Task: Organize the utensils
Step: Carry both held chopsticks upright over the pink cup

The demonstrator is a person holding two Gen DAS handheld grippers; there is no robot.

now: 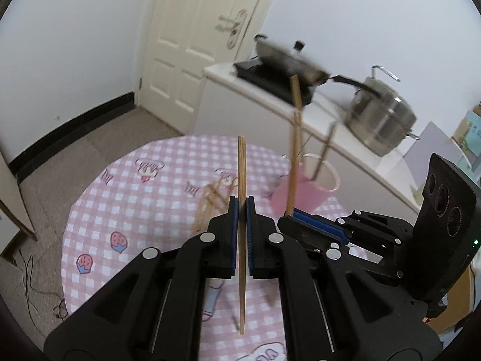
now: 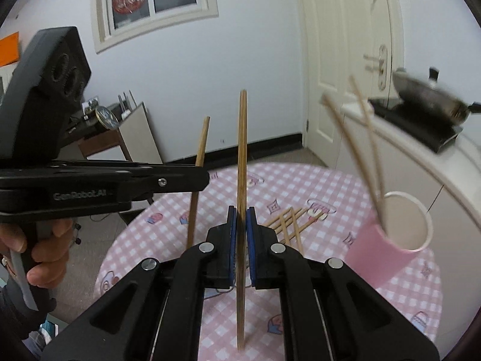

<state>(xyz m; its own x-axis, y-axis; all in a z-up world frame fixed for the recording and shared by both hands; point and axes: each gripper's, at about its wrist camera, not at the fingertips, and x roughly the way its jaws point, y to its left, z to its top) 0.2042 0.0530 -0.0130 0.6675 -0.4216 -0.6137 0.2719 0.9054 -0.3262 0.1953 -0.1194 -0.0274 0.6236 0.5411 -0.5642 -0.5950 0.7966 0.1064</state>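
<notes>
My left gripper [image 1: 242, 207] is shut on a wooden chopstick [image 1: 241, 165] that stands upright between the blue pads, above the pink checked table [image 1: 126, 198]. My right gripper [image 2: 241, 219] is shut on a second upright chopstick [image 2: 243, 138]. In the left wrist view the right gripper [image 1: 296, 215] hangs in front of the pink cup [image 1: 303, 195]. In the right wrist view the left gripper [image 2: 204, 177] is at the left, held by a hand [image 2: 45, 249]. The pink cup [image 2: 378, 246] holds two leaning chopsticks [image 2: 354, 144]. Several loose chopsticks [image 2: 290, 224] lie crossed on the cloth.
A white counter [image 1: 336, 120] runs behind the table, carrying a pan on a black cooker [image 1: 282, 63] and a steel pot [image 1: 381, 117]. A closed door [image 1: 183, 45] stands in the corner. A grey-blue handle [image 1: 212, 300] lies on the cloth under my left gripper.
</notes>
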